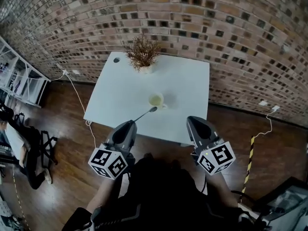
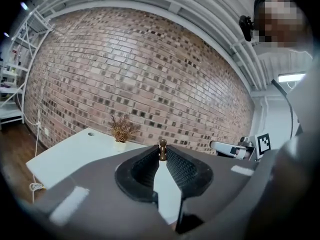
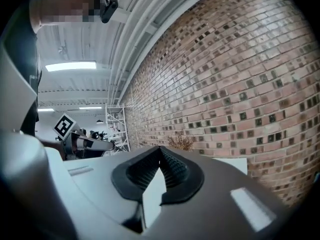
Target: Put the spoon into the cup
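Both arms are held out low in front of the person's dark-clad body, marker cubes nearest the camera, fingers aimed at the desk (image 1: 122,93). The left gripper (image 1: 131,124) points slightly down. Its fingers are clenched on the spoon (image 1: 144,114), which sticks out ahead toward the cup (image 1: 156,100). The spoon's bowl end sits just beside the cup's near side, not in it; whether it touches can't be made out. In the left gripper view the spoon shows only as a small brown knob pinched at the fingertips, the rest hidden. The right gripper (image 1: 192,121) is held about level at the desk's near edge, to the right of the cup. Its fingers are closed tip to tip with nothing between them.

The person's forearms are mostly hidden under the grippers. The cup's contents are too small to tell.

The cup stands near the middle of the white desk, upright. Farther back, near the far edge, is a potted dry plant (image 1: 142,54), with a small round hole (image 1: 116,59) left of it. Nothing stands between spoon and cup. A white cable (image 1: 79,97) trails down the desk's left side onto the wooden floor (image 1: 62,124). A brick wall (image 1: 192,23) is behind, a metal shelf (image 1: 17,81) at far left, and a yellow-black striped strip (image 1: 249,160) on the floor at right.
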`<state>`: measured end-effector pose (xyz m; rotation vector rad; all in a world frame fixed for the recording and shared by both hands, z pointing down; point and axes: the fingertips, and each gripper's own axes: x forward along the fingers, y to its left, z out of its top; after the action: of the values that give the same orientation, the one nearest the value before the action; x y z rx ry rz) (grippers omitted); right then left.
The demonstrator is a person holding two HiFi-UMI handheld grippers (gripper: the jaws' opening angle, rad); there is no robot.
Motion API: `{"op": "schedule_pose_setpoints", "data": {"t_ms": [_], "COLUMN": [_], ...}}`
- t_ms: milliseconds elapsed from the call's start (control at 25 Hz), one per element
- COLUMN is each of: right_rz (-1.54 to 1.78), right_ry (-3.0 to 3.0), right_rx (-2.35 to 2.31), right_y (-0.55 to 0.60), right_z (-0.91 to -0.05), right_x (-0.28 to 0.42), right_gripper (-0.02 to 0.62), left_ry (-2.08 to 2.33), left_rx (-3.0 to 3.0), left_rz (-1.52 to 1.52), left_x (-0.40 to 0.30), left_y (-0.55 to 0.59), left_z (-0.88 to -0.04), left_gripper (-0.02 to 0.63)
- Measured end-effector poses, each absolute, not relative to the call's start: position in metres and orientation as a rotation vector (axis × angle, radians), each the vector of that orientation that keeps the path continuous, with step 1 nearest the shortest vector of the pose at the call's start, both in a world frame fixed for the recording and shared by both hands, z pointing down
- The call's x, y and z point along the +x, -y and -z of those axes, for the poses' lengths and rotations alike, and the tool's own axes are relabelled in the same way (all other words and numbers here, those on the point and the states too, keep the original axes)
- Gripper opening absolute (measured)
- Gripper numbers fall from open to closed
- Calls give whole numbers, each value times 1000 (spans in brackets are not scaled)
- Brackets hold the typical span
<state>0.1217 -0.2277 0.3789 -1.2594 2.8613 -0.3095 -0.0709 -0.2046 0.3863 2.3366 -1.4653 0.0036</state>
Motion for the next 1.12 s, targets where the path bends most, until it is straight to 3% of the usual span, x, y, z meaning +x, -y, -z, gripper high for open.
{"op": "schedule_pose_setpoints", "data": {"t_ms": [640, 1120], "right_rz": [438, 596], "right_ry": [-2811, -2893], "right_rx": [-1517, -1539], "right_y": [361, 405], "right_z": [-445, -518], "right_x": [48, 62], "right_gripper": [6, 6], "left_ry": [1103, 1059], "left_rx": [2326, 2143], "left_rz": [-167, -291], "left_x": [-119, -107], "left_y": [342, 378], "left_z": [-463, -539], "left_gripper": [41, 41]}}
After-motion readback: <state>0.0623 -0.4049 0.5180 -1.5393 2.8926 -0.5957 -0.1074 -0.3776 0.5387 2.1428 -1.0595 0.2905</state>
